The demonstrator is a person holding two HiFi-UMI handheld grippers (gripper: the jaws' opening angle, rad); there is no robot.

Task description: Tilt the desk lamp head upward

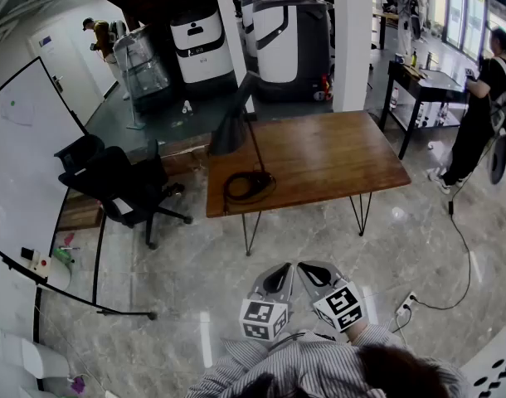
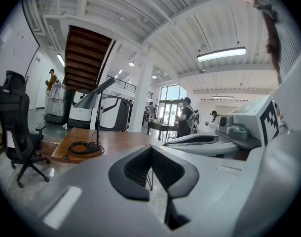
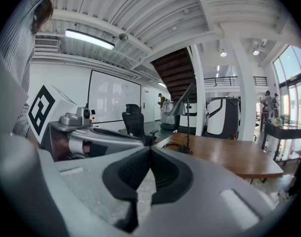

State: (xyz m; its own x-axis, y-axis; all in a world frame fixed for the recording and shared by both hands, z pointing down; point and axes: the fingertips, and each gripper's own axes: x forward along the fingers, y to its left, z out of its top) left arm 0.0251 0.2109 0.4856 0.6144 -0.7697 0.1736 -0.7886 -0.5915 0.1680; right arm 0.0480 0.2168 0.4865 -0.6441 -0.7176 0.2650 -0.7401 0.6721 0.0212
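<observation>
Brown wood is topping the bench point(image 1: 319, 160), which is standing on thin metal legs on the polished stone floor point(image 1: 187, 305). The desk lamp point(image 1: 230, 131) is standing near the bench's left edge, its dark cone-shaped head sloping downward from a thin stem. Its black cable point(image 1: 246, 186) is lying coiled around the base. A black office chair point(image 1: 120, 189) is sitting just left of the bench, beside a whiteboard point(image 1: 21, 164).

Both claws are hovering low in the head view, close to the person's striped sleeves and well apart from the bench and the lamp. The left claw point(image 1: 280, 270) is pressing its jaws together with nothing between them, and the right claw point(image 1: 304, 269) is doing the same. The two are pointing side by side toward the bench.
</observation>
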